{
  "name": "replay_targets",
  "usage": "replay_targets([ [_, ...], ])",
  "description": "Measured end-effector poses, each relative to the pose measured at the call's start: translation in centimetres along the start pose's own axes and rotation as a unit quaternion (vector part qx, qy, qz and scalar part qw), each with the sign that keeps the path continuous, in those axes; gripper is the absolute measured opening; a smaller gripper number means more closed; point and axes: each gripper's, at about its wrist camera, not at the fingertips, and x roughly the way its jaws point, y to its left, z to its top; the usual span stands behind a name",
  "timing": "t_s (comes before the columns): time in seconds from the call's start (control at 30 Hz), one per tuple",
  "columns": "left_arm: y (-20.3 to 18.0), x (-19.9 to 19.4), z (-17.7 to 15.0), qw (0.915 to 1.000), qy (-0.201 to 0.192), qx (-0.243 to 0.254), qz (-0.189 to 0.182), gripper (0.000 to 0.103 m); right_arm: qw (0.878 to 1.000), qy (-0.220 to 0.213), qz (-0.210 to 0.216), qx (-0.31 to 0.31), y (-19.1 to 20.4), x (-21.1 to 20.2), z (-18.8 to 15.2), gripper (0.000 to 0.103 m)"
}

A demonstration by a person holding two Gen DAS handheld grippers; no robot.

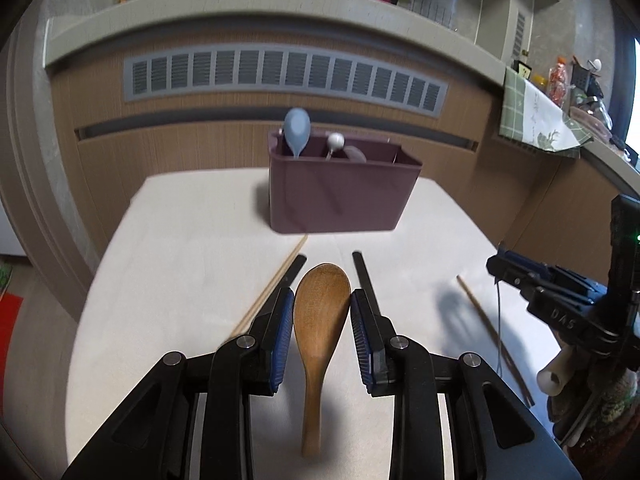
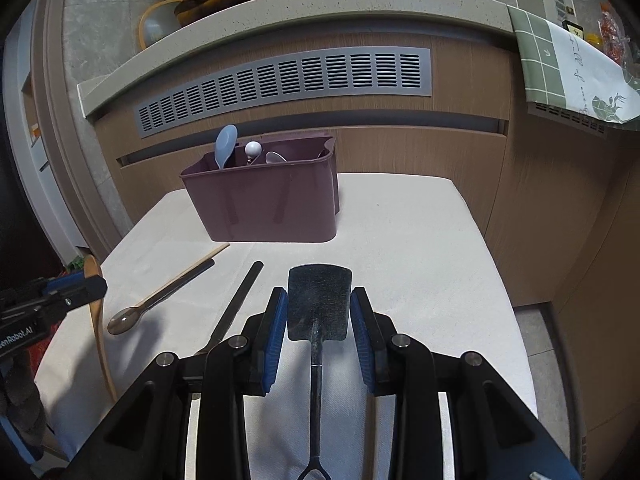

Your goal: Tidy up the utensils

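Note:
My left gripper (image 1: 322, 307) is shut on a wooden spoon (image 1: 322, 300). Its blue pads press the two sides of the bowl, and the handle runs back toward the camera above the table. In the right wrist view the left gripper (image 2: 94, 285) and the wooden spoon (image 2: 97, 320) show at the left edge. My right gripper (image 2: 319, 307) is shut on a black spatula (image 2: 320, 300), pads against the blade's edges. It also shows at the right of the left wrist view as the right gripper (image 1: 498, 269). A maroon caddy (image 1: 344, 196) (image 2: 264, 204) stands ahead, holding a blue spoon (image 1: 297, 128) and a white-knobbed utensil (image 1: 335, 141).
On the white table (image 2: 420, 240) lie a dark-handled metal spoon (image 2: 156, 304), a black handle (image 2: 238, 304) and a wooden chopstick (image 1: 276, 284). Another chopstick (image 1: 490, 326) lies at the right. Behind the caddy is a wood panel with a grey vent (image 1: 280, 72).

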Motion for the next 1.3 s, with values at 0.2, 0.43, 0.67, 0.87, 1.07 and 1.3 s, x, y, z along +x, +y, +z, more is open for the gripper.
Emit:
replay_targets([
  [0.2, -0.3, -1.3, 2.2, 0.9996, -0.029, 0.003, -0.008, 0.029, 1.0, -0.008, 0.0, -0.006, 0.4, -0.2, 0.6, 0.029],
  [0.43, -1.0, -6.7, 13.6, 0.9866, -0.152, 0.02, -0.054, 0.009, 0.989, -0.131, -0.013, -0.066, 2.2, -5.2, 9.5, 0.003],
  [0.67, 0.6, -5.5, 16.7, 0.9868, -0.156, 0.0, -0.045, 0.01, 0.983, -0.172, 0.016, -0.06, 1.6, -8.1, 17.0, 0.004],
  [0.87, 3.8, 1.1, 11.7, 0.9971, -0.043, -0.043, -0.047, 0.011, 0.995, -0.078, 0.019, -0.062, 0.7, -2.9, 13.1, 0.005],
  [1.07, 4.4, 5.4, 6.2, 0.9972, 0.046, -0.037, -0.047, 0.018, 0.996, -0.002, 0.071, -0.054, -0.4, 0.8, 8.9, 0.022],
  [1.3, 1.9, 7.8, 1.5, 0.9884, 0.117, 0.032, -0.091, 0.023, 0.994, 0.084, 0.056, -0.051, -2.7, 2.9, 3.0, 0.027],
])
